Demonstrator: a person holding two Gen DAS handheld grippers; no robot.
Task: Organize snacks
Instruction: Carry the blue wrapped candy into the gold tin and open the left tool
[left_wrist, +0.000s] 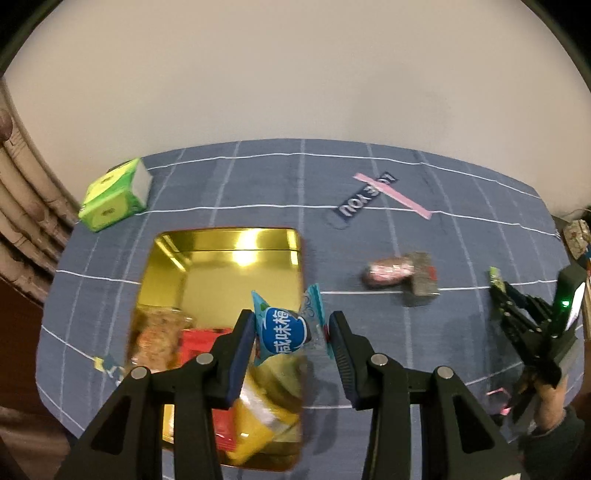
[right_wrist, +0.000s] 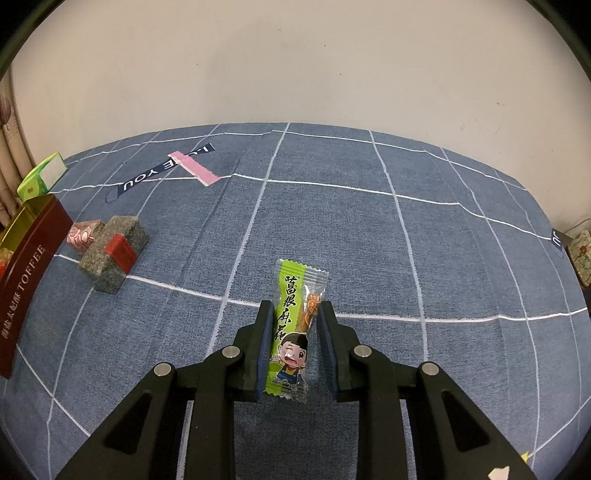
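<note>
My left gripper (left_wrist: 291, 321) is shut on a blue-and-white sweet packet (left_wrist: 284, 332), pinched by its wrapper ends and hanging above the open gold tin (left_wrist: 229, 240). The tin holds several snacks, red and yellow among them, blurred. My right gripper (right_wrist: 295, 308) is shut on a long green snack packet (right_wrist: 290, 325) with a cartoon figure, low over the blue checked cloth. In the left wrist view the right gripper (left_wrist: 498, 291) shows at the far right, the green packet's tip sticking out of it and a hand below.
A pink wrapped snack (right_wrist: 83, 232) and a grey speckled block with a red label (right_wrist: 114, 251) lie right of the tin's maroon wall (right_wrist: 33, 258). A green tissue pack (left_wrist: 114, 195) sits at the back left. A pink strip over a dark ribbon (left_wrist: 369, 199) lies further back.
</note>
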